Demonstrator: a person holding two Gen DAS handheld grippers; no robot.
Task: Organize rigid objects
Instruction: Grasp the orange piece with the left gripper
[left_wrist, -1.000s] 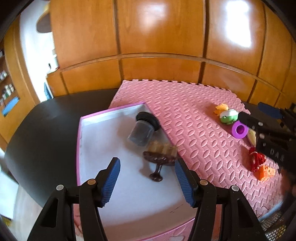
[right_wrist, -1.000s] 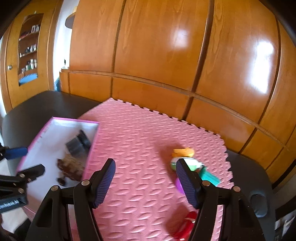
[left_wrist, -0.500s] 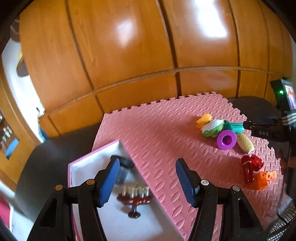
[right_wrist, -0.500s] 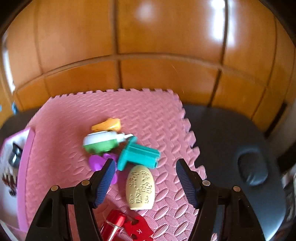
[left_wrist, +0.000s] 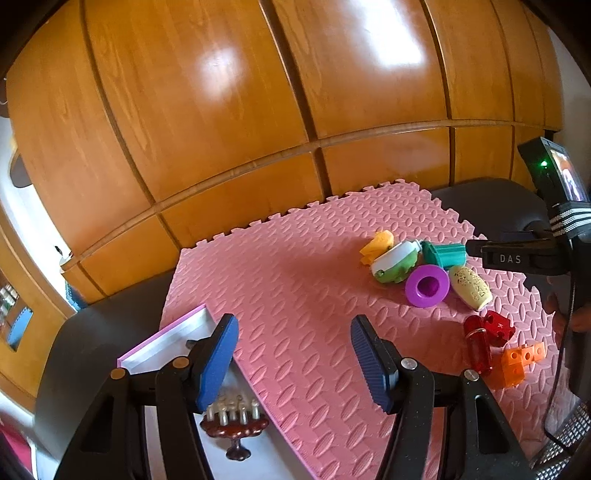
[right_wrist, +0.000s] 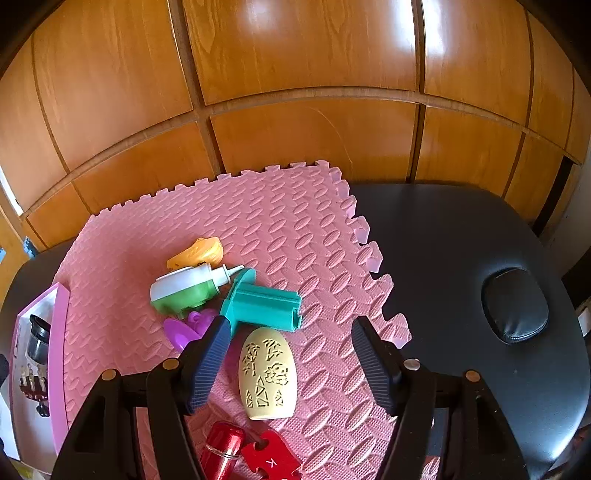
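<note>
Left of the pink mat (right_wrist: 295, 229), my box (right_wrist: 59, 354) holds two items, possibly more out of view, while both tongs, left (left_wrist: 291, 363) and right (right_wrist: 290, 363), gape empty and the beige oval piece (right_wrist: 267, 373) with its neighbours waits unsorted.

Left wrist view: looks forward between the left gripper (left_wrist: 291, 360) fingers, angled down over the pink foam mat (left_wrist: 295, 280) toward the wood-panelled wall (left_wrist: 258, 92); a white tray with a pink rim (left_wrist: 162, 343) sits close below its left finger.
Right wrist view: low and close over the mat (right_wrist: 258, 221), the right gripper (right_wrist: 288, 363) straddling a cream oval carved block (right_wrist: 267, 373).
Shared: the mat, the tray (right_wrist: 59, 350), the wall (right_wrist: 295, 55), the toy cluster, including the cream block (left_wrist: 471, 288) ahead-right of the left gripper.
</note>
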